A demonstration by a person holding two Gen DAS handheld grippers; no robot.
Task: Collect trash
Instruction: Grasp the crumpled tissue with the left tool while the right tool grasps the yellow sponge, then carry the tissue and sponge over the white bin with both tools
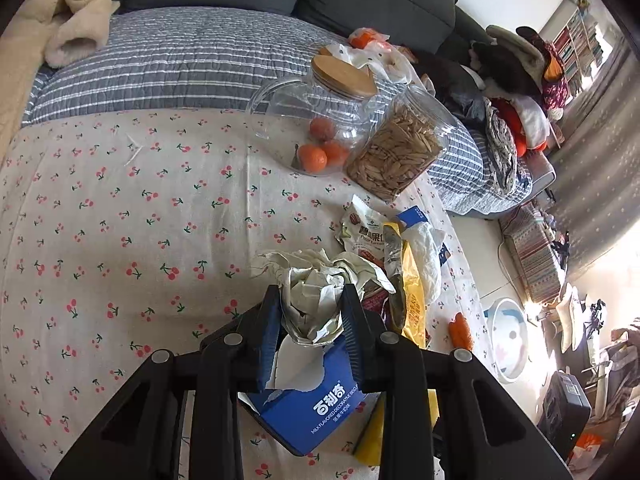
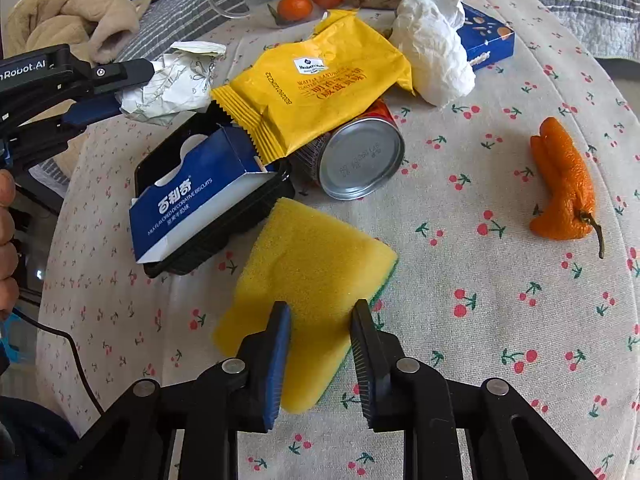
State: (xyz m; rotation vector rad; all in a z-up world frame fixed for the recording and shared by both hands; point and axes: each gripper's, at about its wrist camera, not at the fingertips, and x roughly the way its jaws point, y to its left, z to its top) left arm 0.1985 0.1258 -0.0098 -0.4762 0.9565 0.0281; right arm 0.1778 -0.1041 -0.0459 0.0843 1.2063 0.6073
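My left gripper point(image 1: 310, 304) is shut on a crumpled patterned paper wad point(image 1: 316, 292) and holds it above a torn blue biscuit box point(image 1: 316, 400). The right wrist view shows that gripper point(image 2: 120, 92) with the wad point(image 2: 172, 84) above the blue box point(image 2: 188, 204), which lies in a black tray point(image 2: 216, 236). My right gripper point(image 2: 320, 320) is shut on a yellow sponge point(image 2: 308, 280) that rests on the cloth. A yellow snack bag point(image 2: 324, 84), a tipped can point(image 2: 360, 160), a white tissue point(image 2: 432, 52) and an orange peel point(image 2: 564, 184) lie nearby.
A glass jar with oranges point(image 1: 316, 136) and a jar of seeds point(image 1: 400, 152) stand at the back of the cherry-print cloth point(image 1: 120, 240). A second blue box point(image 2: 488, 40) lies behind the tissue. The table's right edge drops to a cluttered floor point(image 1: 520, 320).
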